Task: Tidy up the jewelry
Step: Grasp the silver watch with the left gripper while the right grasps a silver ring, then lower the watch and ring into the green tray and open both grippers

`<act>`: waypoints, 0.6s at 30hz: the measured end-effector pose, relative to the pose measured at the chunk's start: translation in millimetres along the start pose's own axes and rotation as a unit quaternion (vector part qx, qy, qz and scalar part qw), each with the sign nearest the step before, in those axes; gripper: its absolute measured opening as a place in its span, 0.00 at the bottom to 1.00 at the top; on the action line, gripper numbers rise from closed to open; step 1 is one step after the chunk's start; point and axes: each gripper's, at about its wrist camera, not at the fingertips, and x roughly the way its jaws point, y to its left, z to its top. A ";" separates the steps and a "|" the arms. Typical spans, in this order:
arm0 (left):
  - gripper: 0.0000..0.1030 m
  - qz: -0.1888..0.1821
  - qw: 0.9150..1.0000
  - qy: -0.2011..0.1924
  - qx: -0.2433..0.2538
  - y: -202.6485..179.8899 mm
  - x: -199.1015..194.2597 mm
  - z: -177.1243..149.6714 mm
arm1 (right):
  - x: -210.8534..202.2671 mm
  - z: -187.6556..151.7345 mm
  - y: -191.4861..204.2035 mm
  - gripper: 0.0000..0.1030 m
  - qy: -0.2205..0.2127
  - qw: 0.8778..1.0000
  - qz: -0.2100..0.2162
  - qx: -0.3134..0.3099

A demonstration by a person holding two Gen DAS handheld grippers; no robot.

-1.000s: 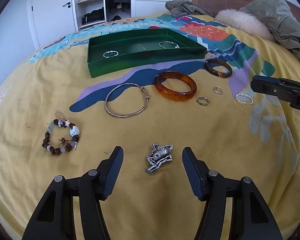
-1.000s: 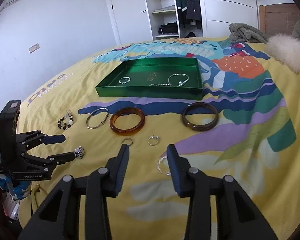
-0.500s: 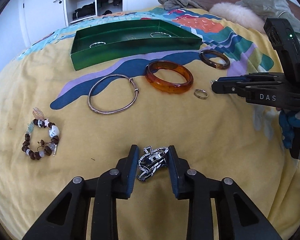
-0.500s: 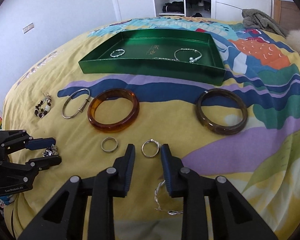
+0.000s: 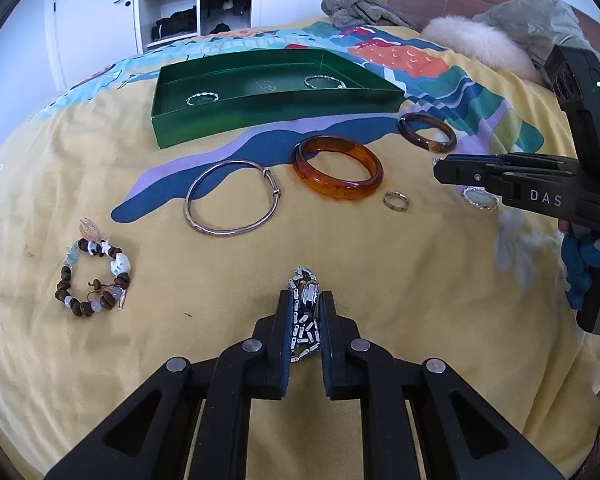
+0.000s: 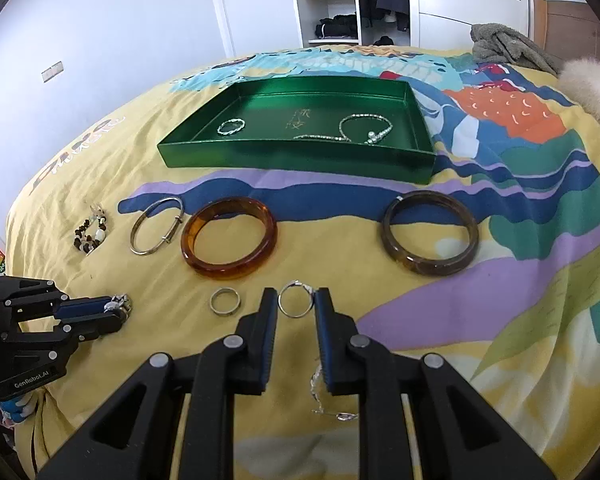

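Observation:
My left gripper (image 5: 305, 300) is shut on a silver link bracelet (image 5: 305, 312) low over the yellow bedspread; it also shows in the right wrist view (image 6: 118, 308). My right gripper (image 6: 296, 300) has its jaws close on either side of a thin silver ring (image 6: 296, 299), touching or nearly so. A green tray (image 6: 300, 158) further back holds a small silver bracelet (image 6: 231, 126) and a silver chain (image 6: 364, 130). An amber bangle (image 6: 229, 237), a dark brown bangle (image 6: 430, 233), a silver bangle (image 6: 156, 231), a beaded bracelet (image 5: 94, 280) and a plain ring (image 6: 225, 301) lie on the bed.
A thin silver bracelet (image 6: 332, 396) lies under my right gripper. A fur cushion (image 5: 476, 46) and piled clothes (image 5: 364, 10) lie at the bed's head. A wardrobe (image 6: 340, 4) stands beyond the bed.
My left gripper moved forward and closed on the link bracelet. My right gripper advanced over the thin bracelet and narrowed around the thin ring.

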 end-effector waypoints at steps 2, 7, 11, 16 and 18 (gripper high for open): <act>0.12 -0.001 1.000 -0.005 -0.004 0.6 -4.3 0.6 | -5.8 2.0 3.4 0.17 -0.003 1.000 -0.002 -0.004; 0.12 0.001 1.000 -0.011 -0.012 2.4 -14.3 1.4 | -23.7 2.9 5.6 0.17 -0.018 1.000 -0.005 0.001; 0.12 0.006 1.000 -0.022 -0.016 2.7 -25.9 2.5 | -36.2 1.2 8.5 0.17 -0.026 1.000 -0.006 0.003; 0.12 0.010 0.999 -0.036 -0.014 0.1 -40.3 5.1 | -49.5 0.0 12.6 0.17 -0.035 0.999 -0.008 0.002; 0.12 0.008 0.999 -0.041 -0.015 -0.1 -45.4 8.0 | -55.0 0.9 15.2 0.17 -0.041 0.999 -0.008 0.002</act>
